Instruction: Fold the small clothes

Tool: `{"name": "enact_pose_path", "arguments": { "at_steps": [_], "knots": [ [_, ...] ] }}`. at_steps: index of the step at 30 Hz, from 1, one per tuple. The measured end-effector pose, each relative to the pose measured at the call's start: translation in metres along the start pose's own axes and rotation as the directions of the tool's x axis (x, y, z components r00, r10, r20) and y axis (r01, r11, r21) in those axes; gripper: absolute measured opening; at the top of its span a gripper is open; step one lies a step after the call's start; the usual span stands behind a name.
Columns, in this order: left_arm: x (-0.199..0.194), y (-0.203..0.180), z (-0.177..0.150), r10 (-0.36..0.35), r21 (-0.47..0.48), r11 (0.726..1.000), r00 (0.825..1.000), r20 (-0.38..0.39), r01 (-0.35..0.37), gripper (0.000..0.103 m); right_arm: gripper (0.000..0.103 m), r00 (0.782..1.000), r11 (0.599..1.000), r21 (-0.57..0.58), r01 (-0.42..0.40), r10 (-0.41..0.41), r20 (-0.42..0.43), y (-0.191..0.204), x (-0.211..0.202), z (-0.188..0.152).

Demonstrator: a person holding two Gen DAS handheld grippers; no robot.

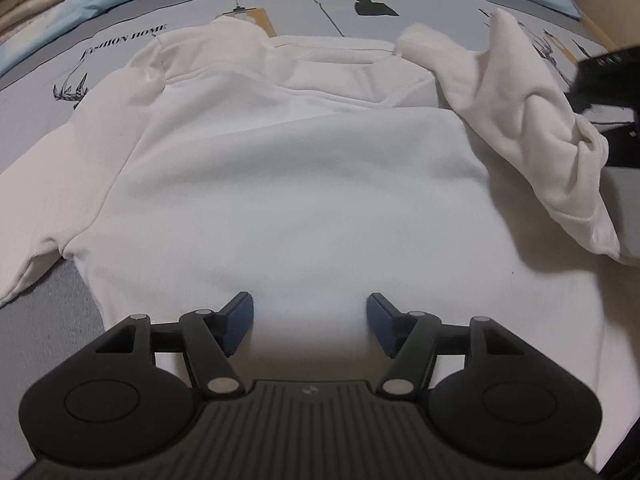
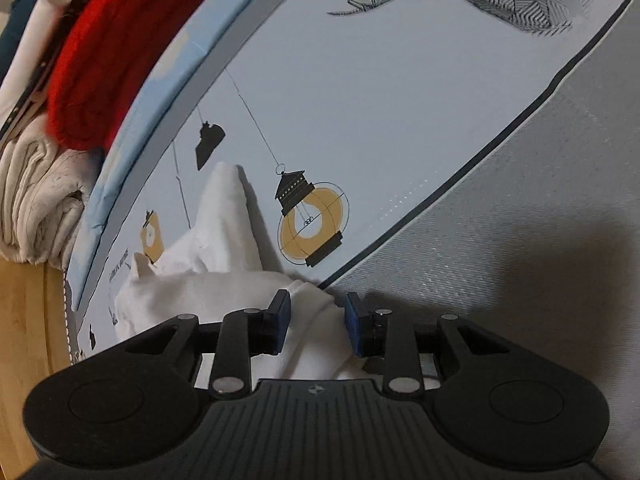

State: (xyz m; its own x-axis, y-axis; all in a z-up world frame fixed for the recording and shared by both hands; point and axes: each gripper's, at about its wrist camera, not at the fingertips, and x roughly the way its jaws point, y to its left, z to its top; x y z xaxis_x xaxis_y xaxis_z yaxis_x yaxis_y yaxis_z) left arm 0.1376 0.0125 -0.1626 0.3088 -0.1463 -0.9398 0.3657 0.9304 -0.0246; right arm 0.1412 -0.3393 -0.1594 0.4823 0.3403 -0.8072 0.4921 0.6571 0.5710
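A white long-sleeved top [image 1: 304, 184] lies spread on a printed sheet [image 1: 420, 8], collar at the far side. Its left sleeve [image 1: 40, 200] lies flat. Its right sleeve [image 1: 532, 132] is lifted and bunched over the body's right side. My left gripper [image 1: 310, 320] is open and empty, low over the top's near hem. My right gripper [image 2: 316, 326] has its jaws partly apart with the white sleeve cloth [image 2: 316, 344] between the pads; its dark body shows at the right edge of the left wrist view [image 1: 612, 92].
The sheet [image 2: 400, 100] bears lantern and deer prints, with a grey border [image 2: 540, 240]. Folded cream cloth [image 2: 36, 200] and a red knit [image 2: 120, 40] are stacked beyond the sheet's edge. A wooden surface [image 2: 24, 320] shows at the lower left.
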Motion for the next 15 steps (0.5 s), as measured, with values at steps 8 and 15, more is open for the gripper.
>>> {"name": "enact_pose_path", "arguments": {
  "at_steps": [8, 15],
  "knots": [
    [0.000, 0.000, 0.000, -0.008, 0.015, 1.000, 1.000, 0.003, 0.008, 0.069, 0.004, 1.000, 0.998, -0.070, 0.008, -0.007, 0.004, 0.019, 0.005, -0.005],
    [-0.001, 0.001, 0.000, -0.007, 0.011, 1.000, 1.000, 0.005, 0.007, 0.069, 0.000, 0.929, 0.971, -0.171, -0.165, 0.211, 0.305, 0.040, -0.062, 0.001]
  ]
}}
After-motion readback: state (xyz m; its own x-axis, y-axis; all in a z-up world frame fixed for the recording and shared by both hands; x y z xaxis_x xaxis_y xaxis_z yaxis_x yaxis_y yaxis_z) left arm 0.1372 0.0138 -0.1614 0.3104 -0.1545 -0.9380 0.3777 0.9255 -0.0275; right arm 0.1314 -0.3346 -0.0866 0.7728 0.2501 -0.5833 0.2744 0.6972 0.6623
